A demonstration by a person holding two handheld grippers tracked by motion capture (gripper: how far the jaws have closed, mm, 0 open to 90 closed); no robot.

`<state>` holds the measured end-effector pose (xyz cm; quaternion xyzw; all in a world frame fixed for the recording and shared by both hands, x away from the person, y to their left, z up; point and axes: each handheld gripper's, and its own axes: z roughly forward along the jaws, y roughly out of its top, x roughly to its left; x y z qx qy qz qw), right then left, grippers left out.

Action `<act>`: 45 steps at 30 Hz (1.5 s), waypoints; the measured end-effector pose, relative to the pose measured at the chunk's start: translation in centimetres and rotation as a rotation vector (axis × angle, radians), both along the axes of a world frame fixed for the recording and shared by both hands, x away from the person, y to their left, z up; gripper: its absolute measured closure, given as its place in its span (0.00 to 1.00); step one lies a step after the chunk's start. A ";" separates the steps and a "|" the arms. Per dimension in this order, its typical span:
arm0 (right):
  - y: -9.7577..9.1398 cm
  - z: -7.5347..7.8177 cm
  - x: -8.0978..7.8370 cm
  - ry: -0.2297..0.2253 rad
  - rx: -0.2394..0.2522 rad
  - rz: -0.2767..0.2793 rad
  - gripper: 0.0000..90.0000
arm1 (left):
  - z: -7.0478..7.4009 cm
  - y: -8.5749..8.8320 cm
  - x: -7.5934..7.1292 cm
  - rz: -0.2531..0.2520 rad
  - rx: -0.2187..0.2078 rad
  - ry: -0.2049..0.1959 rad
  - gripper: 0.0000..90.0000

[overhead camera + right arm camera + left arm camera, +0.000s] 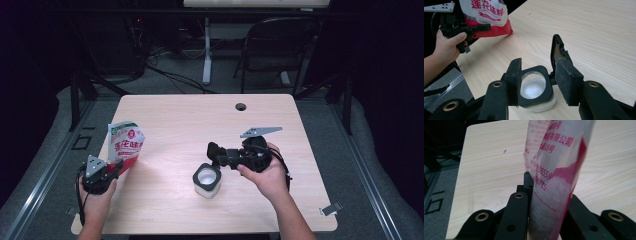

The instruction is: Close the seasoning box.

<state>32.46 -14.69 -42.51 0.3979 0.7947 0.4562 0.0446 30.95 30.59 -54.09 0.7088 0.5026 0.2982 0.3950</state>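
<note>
Left gripper (114, 169) clamped on a seasoning pouch (126, 145); right gripper (214, 154) open over a square jar (207, 180).

The pouch stands upright between the left jaws, which press its lower part from both sides (white grains show through the clear film), its base on the bench (200, 115). The right jaws stand apart with nothing pressed between them; the jar sits on the bench just beyond and below them, its black flip lid (557, 51) hinged up beside the far jaw, white powder visible inside.
</note>
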 end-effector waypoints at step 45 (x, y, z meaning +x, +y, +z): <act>-1.3 -0.9 -0.6 0.020 0.065 -0.021 0.61 | -2.3 0.8 -2.0 0.060 -0.173 0.192 0.67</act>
